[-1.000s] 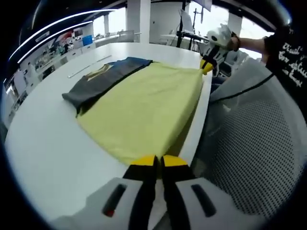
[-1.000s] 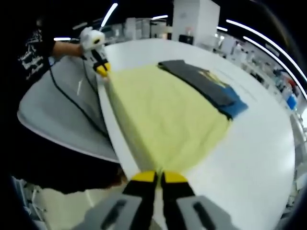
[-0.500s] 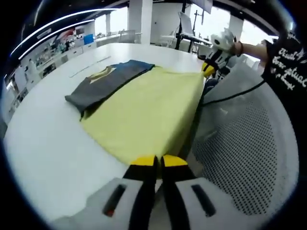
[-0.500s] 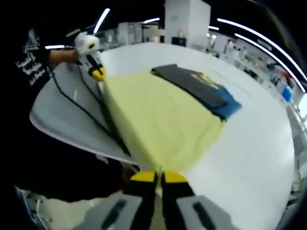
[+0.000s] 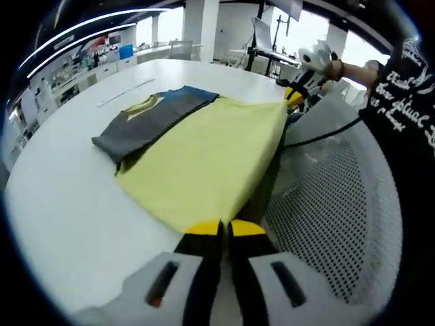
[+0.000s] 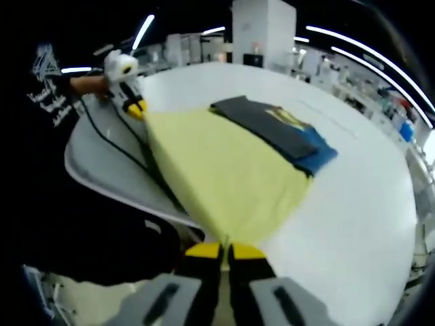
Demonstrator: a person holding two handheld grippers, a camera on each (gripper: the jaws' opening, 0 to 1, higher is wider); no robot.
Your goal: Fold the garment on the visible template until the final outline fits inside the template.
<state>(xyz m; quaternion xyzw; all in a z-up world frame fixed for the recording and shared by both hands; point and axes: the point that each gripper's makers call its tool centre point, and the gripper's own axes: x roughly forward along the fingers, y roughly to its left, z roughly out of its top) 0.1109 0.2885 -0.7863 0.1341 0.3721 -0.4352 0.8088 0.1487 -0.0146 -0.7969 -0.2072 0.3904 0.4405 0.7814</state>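
Observation:
A yellow garment [image 5: 204,153] lies spread on the white table [image 5: 68,204], and its near edge is stretched out past the table's rim. My left gripper [image 5: 219,227] is shut on one near corner. My right gripper [image 6: 224,250] is shut on the other near corner. Each shows in the other's view: the right gripper [image 5: 293,97] at the top right, the left gripper [image 6: 134,107] at the upper left. The far side of the yellow garment [image 6: 224,170] meets a folded dark grey and blue cloth [image 5: 153,115] with a yellow print [image 6: 275,125].
A grey mesh chair [image 5: 326,204] stands against the table's near rim, under the held edge. A person in a black printed shirt [image 5: 408,102] holds both grippers, with black cables [image 6: 109,136] trailing. The white table [image 6: 367,204] is bare beyond the clothes.
Both grippers have drawn back a little from the table with the yellow edge held taut between them. The dark cloth has not moved.

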